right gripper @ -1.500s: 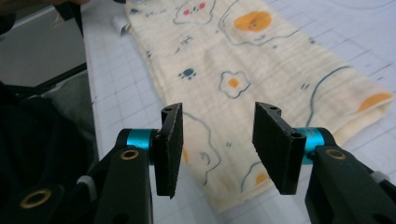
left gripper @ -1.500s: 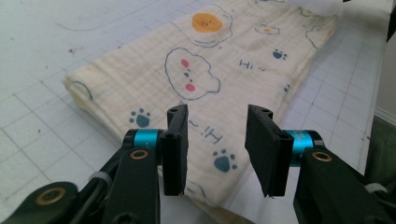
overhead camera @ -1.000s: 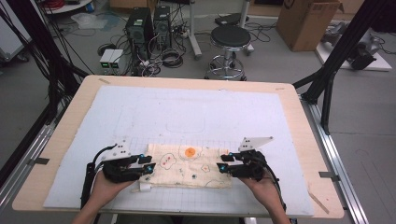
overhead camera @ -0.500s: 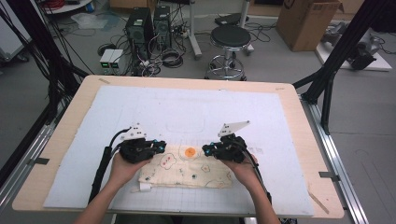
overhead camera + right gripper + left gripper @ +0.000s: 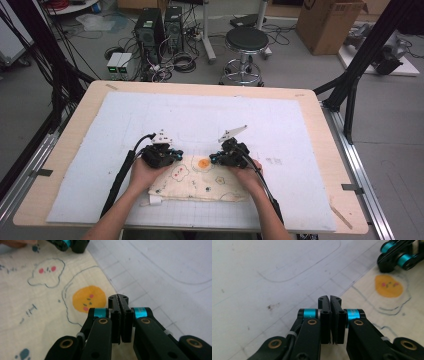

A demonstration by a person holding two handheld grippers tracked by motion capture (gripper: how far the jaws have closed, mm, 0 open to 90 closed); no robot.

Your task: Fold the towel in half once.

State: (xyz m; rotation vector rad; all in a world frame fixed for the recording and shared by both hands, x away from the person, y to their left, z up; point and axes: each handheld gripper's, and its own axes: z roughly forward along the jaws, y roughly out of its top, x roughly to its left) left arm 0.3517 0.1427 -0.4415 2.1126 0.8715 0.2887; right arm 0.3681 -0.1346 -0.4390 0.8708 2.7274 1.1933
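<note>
The cream cloth [image 5: 200, 180] has no words, just little drawings and an orange egg face [image 5: 203, 163]. It lies folded under both grippers. The left gripper [image 5: 330, 298] and right gripper [image 5: 118, 298] are squeezed closed at its far edge; what they pinch is hidden.

Each gripper is black, the left gripper [image 5: 330, 320] and the right gripper [image 5: 121, 320] alike; cyan bands ring the joints beside the jaws; brass rivets dot the linkage arms; a black cable trails behind; forearms are bare, sleeveless.
</note>
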